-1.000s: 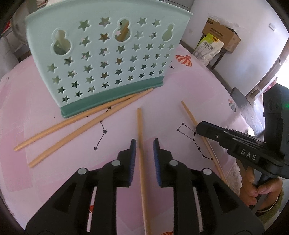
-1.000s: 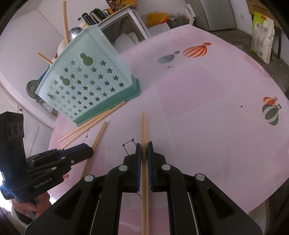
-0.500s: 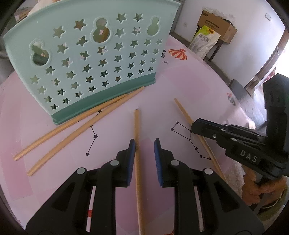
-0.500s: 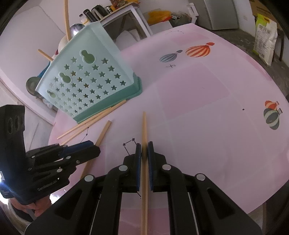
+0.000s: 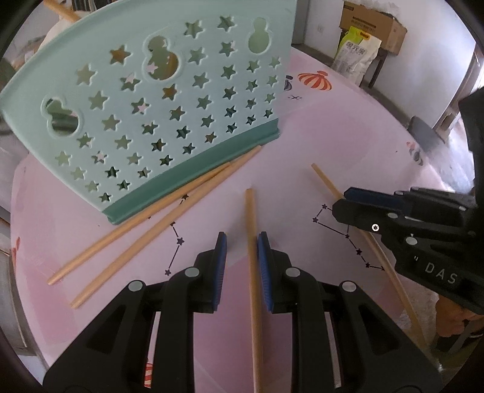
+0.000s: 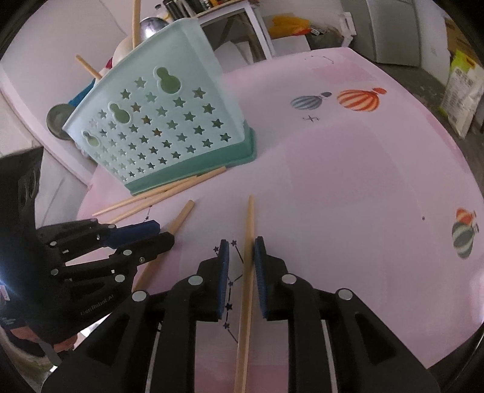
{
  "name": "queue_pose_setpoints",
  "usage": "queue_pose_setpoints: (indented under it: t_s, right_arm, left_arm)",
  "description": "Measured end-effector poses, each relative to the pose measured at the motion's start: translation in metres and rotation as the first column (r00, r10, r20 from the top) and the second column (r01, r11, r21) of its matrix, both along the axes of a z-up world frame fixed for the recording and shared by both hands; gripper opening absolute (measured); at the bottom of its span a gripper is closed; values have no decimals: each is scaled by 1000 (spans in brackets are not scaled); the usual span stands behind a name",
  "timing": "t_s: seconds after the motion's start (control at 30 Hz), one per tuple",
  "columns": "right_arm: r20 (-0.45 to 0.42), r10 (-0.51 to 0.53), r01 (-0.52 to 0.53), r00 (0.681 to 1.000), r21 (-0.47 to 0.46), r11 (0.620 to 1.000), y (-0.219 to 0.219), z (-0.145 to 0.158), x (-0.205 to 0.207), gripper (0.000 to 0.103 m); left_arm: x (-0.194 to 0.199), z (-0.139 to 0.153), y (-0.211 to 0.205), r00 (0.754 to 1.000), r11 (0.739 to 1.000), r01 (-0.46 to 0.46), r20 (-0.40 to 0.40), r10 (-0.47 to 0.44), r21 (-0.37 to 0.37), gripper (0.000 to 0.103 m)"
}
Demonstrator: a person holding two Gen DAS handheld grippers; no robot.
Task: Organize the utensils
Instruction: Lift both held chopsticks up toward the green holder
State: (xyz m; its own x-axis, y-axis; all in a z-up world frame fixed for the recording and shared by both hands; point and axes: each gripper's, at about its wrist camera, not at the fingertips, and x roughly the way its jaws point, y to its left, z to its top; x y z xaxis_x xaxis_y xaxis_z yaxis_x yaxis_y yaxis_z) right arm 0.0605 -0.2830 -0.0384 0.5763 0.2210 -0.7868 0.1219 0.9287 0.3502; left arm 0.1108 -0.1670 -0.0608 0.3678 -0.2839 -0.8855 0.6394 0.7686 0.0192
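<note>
1. Left gripper [image 5: 241, 241], bottom centre of its own view: jaws a bit apart, straddling a chopstick [image 5: 251, 241] lying on the pink table [image 5: 348, 136]. It sits right against the right-hand pad [image 5: 263, 257], no squeeze visible.
2. Right gripper [image 6: 241, 251], bottom centre of its view: jaws opening, second chopstick [image 6: 247, 266] lying loose between them.
3. Mint star-cut utensil basket [image 5: 145, 99] fills the upper left, with two more chopsticks [image 5: 157, 217] along its base.

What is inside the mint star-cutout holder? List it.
Through the utensil holder's cutouts, a wooden stick shows behind the middle gourd-shaped hole. In the right wrist view, two chopsticks poke above its rim. The walls hide the rest.
</note>
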Motion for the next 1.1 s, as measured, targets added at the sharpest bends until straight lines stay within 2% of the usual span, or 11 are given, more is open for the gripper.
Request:
queue_pose_setpoints:
  t_s: [0.27,0.33,0.5,0.8,1.1]
  right_arm:
    - [5,19,-19,1000,-35,999,2,0,1,12]
    - [9,15,-15,1000,-39,999,2,-1,0,8]
    - [26,2,-3,1000,21,1000,-5,-4,-1,7]
    - [87,-37,18,996,208,978,-34,-9,-8,7]
    - [121,-96,45,988,369,928,-67,-18,-16,7]
  left_arm:
    - [5,0,-17,1000,999,-21,6,20,33,19]
    - [4,-1,-22,1000,999,-25,15,24,47,18]
    - [-2,-3,-34,999,996,-29,37,26,86,5]
    - [-2,-9,-58,995,984,-49,90,34,168,5]
    - [0,-15,-80,994,979,-46,107,25,198,5]
